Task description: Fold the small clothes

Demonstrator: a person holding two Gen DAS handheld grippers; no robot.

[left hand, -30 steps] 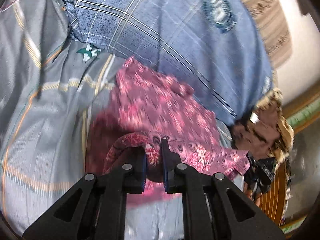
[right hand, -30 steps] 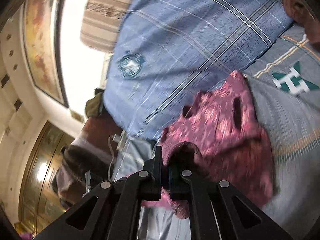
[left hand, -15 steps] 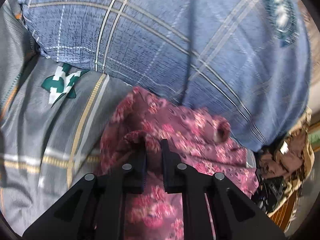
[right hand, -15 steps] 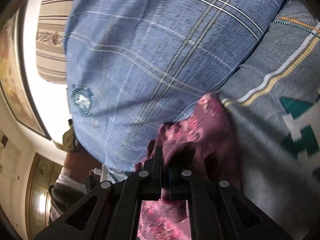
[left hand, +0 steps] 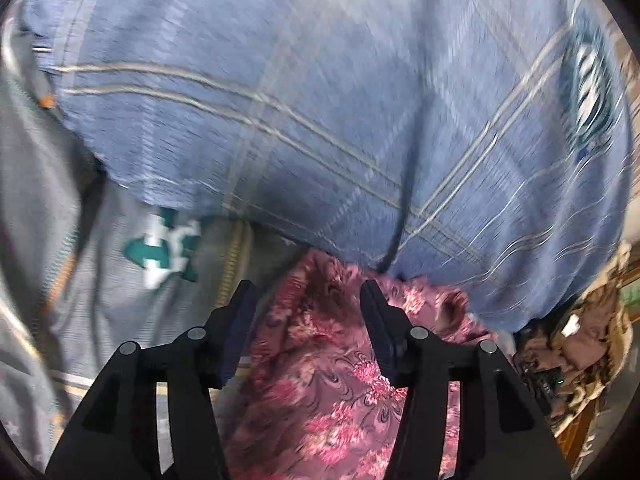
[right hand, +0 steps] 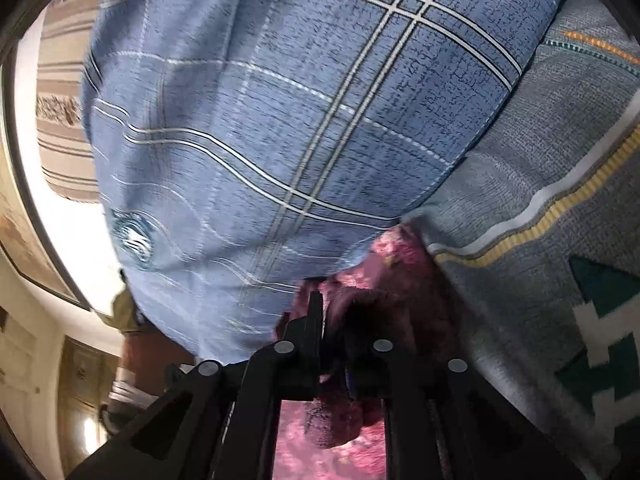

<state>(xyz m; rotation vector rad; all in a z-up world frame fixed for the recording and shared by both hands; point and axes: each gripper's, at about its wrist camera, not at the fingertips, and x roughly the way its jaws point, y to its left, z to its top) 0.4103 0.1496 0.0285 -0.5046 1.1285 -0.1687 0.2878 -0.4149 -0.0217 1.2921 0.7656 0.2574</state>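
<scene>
A small maroon garment with a pink floral print lies on the grey bedsheet, its far edge against the blue plaid pillow. My left gripper is open just above the garment, one finger on each side of its far fold, holding nothing. In the right wrist view the same garment is bunched at the pillow's foot. My right gripper is shut on a dark fold of it, and the cloth hangs below the fingers.
The blue plaid pillow fills the space just ahead of both grippers. The grey sheet with yellow stripe and teal emblem lies to the right. A brown heap of clothes sits off the bed's right edge.
My left gripper has opened and let go of the garment. Both grippers have moved forward, close to the pillow. The right gripper still holds its fold.
</scene>
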